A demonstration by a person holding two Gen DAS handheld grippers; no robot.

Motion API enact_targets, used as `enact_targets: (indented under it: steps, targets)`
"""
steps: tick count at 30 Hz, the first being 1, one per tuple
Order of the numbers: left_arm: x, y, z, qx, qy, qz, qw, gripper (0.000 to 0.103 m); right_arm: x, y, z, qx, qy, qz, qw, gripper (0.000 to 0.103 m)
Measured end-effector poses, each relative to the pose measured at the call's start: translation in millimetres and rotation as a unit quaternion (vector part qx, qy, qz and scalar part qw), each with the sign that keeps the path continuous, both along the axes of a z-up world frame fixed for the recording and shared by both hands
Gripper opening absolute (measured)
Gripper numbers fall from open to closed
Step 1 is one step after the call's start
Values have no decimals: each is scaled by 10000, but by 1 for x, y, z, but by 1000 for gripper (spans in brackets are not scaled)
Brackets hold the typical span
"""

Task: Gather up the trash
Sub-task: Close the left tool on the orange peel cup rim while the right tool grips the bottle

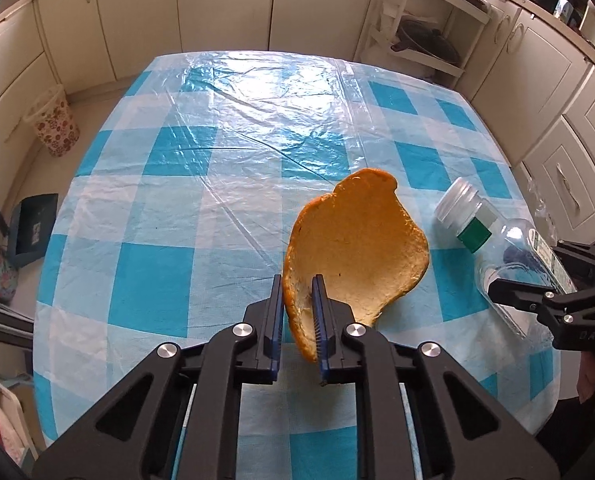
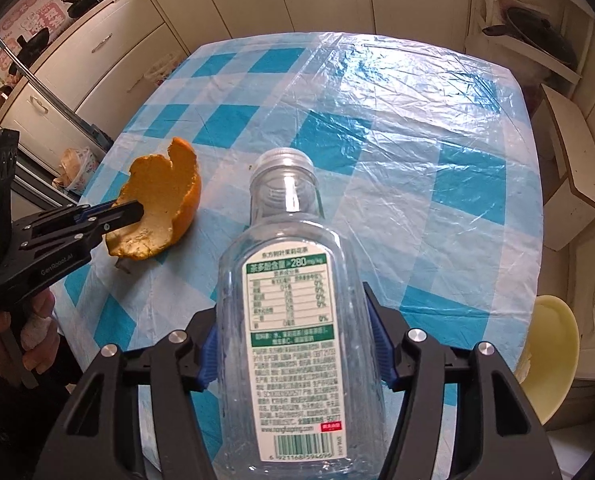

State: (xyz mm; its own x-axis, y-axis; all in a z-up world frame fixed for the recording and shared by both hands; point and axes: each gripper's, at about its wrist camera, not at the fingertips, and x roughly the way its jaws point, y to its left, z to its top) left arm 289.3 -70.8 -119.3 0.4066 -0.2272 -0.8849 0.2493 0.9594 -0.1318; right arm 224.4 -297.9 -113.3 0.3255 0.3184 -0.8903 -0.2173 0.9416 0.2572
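The left claw is closed on the edge of an orange peel; the peel wall is pinched between the two blue pads, and the rest of the peel stands out ahead of the claw above the table. In the right wrist view the peel is seen at the left, curled like a cup, with its lower part close to the table; whether it touches there cannot be told. A hand is seen on the grip of the left claw.

The right claw is closed on a clear bottle. The bottle is gripped at its lower body, with one blue pad pressed on each side, and its silver cap is pointed away from the camera. A white and green label is turned up toward the camera. In the left wrist view the bottle is seen just to the right of the peel, apart from it.

The table is covered with a blue and white checked cloth under a clear plastic sheet. A flowered bin stands on the floor beyond the left side of the table, and a pale yellow bowl is seen past the right edge
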Motion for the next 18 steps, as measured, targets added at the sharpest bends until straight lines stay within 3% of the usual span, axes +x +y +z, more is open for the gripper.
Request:
enact_targets:
  steps: [3, 5, 10, 12, 13, 14, 18]
  targets:
    - [6, 2, -3, -13, 84, 159, 9998, 30, -1, -2, 2, -21, -27, -26, 10000, 61]
    - [7, 0, -4, 44, 46, 229, 9997, 46, 0, -4, 2, -9, -15, -44, 10000, 62]
    - [9, -4, -9, 133, 46, 287, 9995, 50, -3, 2, -1, -152, -73, 67, 9998, 56]
    - [8, -6, -8, 88, 23, 196, 9998, 35, -3, 0, 4, -121, -162, 24, 9998, 56]
    - [7, -7, -8, 54, 28, 122, 9999, 19, -3, -2, 6, -99, -193, -14, 9998, 56]
    - [5, -8, -5, -14, -17, 37, 10000, 13, -3, -5, 8, -79, -209, -42, 9997, 56]
    - [0, -11, 4, -195, -120, -254, 9994, 8, -3, -11, 5, -95, -107, -73, 9999, 56]
